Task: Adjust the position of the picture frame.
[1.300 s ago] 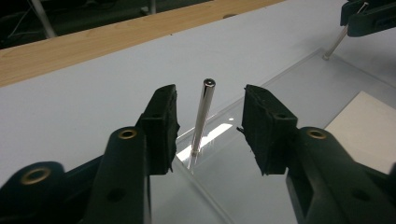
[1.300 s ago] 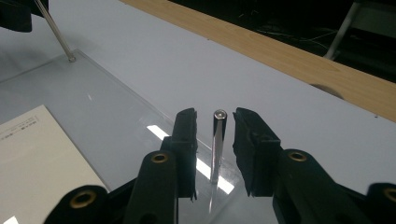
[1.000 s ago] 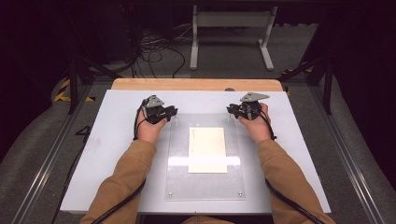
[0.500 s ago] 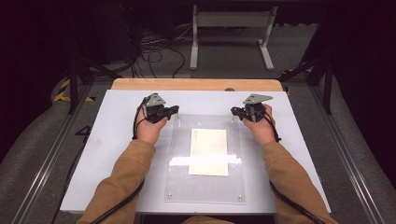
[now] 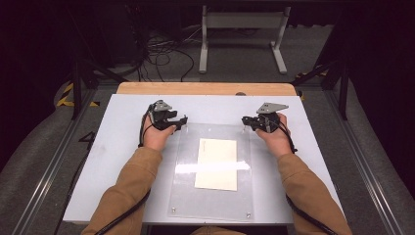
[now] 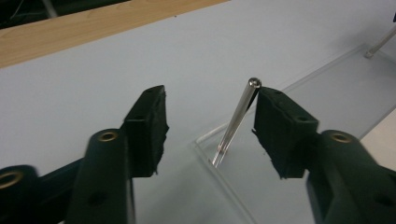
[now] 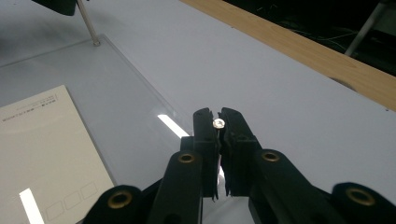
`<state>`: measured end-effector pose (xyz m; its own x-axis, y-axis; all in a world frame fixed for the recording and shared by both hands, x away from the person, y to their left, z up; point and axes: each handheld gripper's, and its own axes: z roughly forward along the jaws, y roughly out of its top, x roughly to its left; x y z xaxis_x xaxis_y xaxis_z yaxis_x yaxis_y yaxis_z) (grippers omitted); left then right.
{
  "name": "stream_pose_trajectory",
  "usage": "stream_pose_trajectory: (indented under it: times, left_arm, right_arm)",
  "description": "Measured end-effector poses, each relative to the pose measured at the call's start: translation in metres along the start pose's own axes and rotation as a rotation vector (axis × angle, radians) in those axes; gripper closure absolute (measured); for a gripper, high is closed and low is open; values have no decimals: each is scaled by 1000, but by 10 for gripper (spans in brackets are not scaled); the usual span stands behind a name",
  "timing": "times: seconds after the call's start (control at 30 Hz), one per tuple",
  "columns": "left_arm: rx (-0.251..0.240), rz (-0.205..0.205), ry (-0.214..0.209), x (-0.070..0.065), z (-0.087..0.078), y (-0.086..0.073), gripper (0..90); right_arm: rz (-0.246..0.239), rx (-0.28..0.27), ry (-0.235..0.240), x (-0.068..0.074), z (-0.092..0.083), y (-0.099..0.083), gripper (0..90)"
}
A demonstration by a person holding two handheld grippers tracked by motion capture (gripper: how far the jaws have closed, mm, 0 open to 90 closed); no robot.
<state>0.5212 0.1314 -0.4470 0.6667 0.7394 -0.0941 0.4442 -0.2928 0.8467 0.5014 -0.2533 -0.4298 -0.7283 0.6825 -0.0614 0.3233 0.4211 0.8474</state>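
Observation:
A clear acrylic plate [image 5: 215,200] lies on the pale grey table [image 5: 112,161], with a cream card [image 5: 217,164] at its middle. Thin metal pins stand at the plate's far corners. My left gripper [image 5: 182,121] is open at the far-left corner. In the left gripper view its jaws [image 6: 210,109] straddle the tilted pin [image 6: 237,119], which rests against the right pad [image 6: 275,126]. My right gripper [image 5: 245,121] is at the far-right corner. In the right gripper view it [image 7: 218,119] is shut on the other pin, whose shiny head [image 7: 217,123] shows between the pads.
A wooden strip [image 5: 205,88] runs along the table's far edge. Small screws mark the plate's near corners [image 5: 174,209] [image 5: 248,214]. Beyond the table are cables [image 5: 161,54] and a white stand [image 5: 242,29] on a dark floor. Metal rails [image 5: 54,161] flank the table.
The right hand has shifted slightly to the right and nearer over the far-right corner. The left hand has barely moved.

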Motion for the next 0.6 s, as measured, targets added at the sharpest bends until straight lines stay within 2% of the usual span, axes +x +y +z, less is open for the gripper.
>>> stream_pose_trajectory:
  times: [0.07,0.13,0.17,0.2,0.27,0.4,0.43,0.47,0.6]
  left_arm:
    - [4,44,7,1,1,1,539]
    - [7,57,-17,0,1,1,625]
    - [15,79,-24,-4,-1,2,715]
    - [15,79,-24,-4,-1,2,816]
    - [36,113,1,-10,-3,3,842]
    - [39,100,-8,-7,-9,0,845]
    - [35,111,0,-6,-10,-1,845]
    - [32,98,-6,-6,-11,-3,845]
    - [31,107,-6,-5,-14,-4,844]
  right_arm:
    - [-6,-3,8,2,2,2,853]
    - [-12,0,11,3,4,4,853]
    - [-13,1,12,3,4,4,853]
    - [-13,1,12,3,4,4,853]
    - [-6,-4,18,3,7,5,853]
    - [-4,-4,28,5,11,7,853]
    - [-5,-4,31,6,11,7,853]
    - [-4,-5,35,6,12,7,853]
    - [-6,-4,40,7,14,8,852]
